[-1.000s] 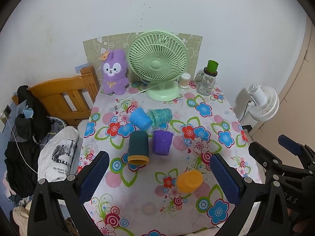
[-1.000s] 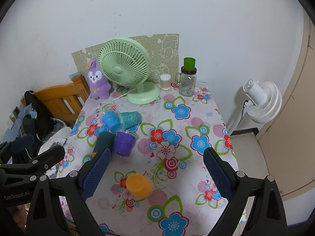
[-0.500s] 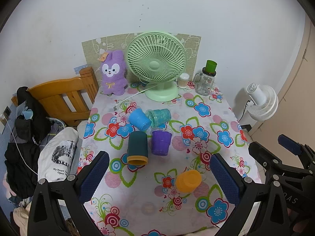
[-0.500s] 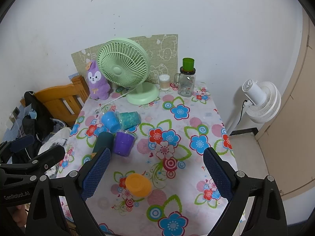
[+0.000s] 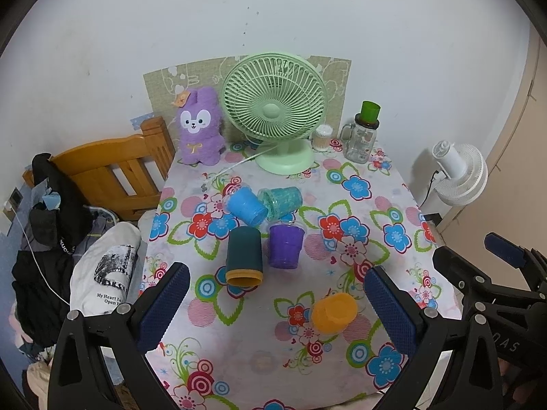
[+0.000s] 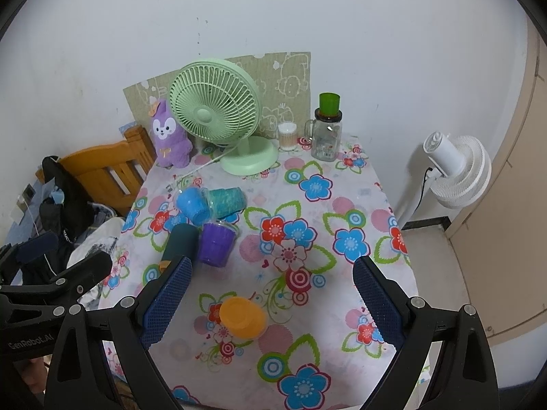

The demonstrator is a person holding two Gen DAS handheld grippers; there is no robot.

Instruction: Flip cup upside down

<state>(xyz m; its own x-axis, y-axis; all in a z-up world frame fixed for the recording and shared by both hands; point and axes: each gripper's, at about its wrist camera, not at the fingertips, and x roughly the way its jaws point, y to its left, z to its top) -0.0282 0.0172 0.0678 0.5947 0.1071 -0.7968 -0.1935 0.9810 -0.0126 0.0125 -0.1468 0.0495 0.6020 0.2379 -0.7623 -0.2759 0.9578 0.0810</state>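
Several cups sit on the floral tablecloth point(image 5: 359, 205). A purple cup point(image 5: 285, 246) stands upright. A dark teal cup point(image 5: 244, 256), a blue cup point(image 5: 247, 205) and a turquoise cup point(image 5: 281, 201) lie on their sides. An orange cup point(image 5: 333, 312) stands upside down near the front; it also shows in the right wrist view point(image 6: 242, 317). My left gripper point(image 5: 273, 304) is open and empty above the table's front. My right gripper point(image 6: 270, 302) is open and empty, with the orange cup below it between the fingers.
A green desk fan point(image 5: 275, 109), a purple plush toy point(image 5: 200, 128), a glass jar with green lid point(image 5: 362, 136) and a small swab jar point(image 5: 323, 137) stand at the back. A wooden chair point(image 5: 112, 171) with clothes is left. A white fan point(image 5: 458, 174) stands right.
Both grippers have drifted slightly; the view has shifted a little. The cups have not moved.
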